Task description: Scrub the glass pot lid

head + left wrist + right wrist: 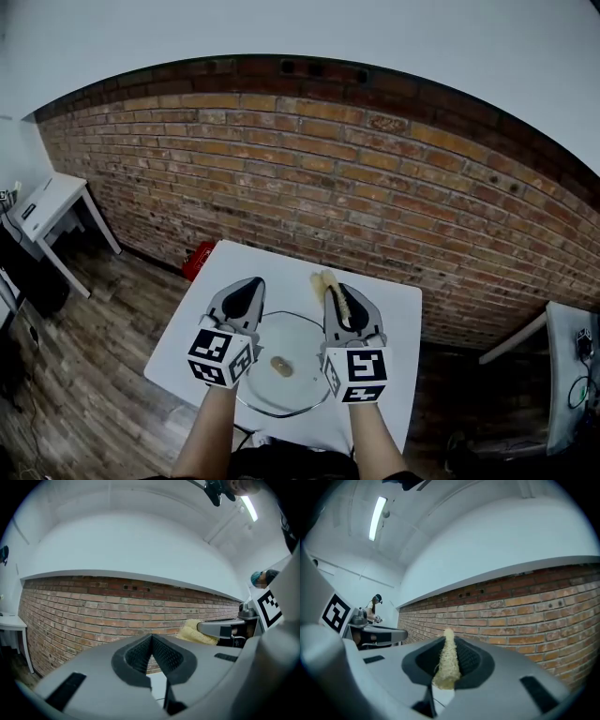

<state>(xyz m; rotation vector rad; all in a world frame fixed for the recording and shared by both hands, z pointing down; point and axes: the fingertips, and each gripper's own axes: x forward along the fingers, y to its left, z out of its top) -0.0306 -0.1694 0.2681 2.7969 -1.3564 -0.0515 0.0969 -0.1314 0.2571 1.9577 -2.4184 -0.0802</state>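
Observation:
The glass pot lid (281,373) lies flat on the white table (398,319), its brown knob (280,366) at the centre. Both grippers hover above it, pointing at the brick wall. My left gripper (247,286) is shut with nothing between its jaws; in its own view the left gripper (151,641) shows its ribbed pads pressed together. My right gripper (337,289) is shut on a yellow loofah sponge (330,283). In the right gripper view the sponge (446,660) stands pinched between the right gripper's (447,656) pads. The sponge (194,632) also shows in the left gripper view.
A brick wall (356,178) runs behind the table. A red object (198,259) sits on the wooden floor by the table's far left corner. A white side table (52,208) stands at the left, another table (572,375) at the right. A person (373,607) stands far off.

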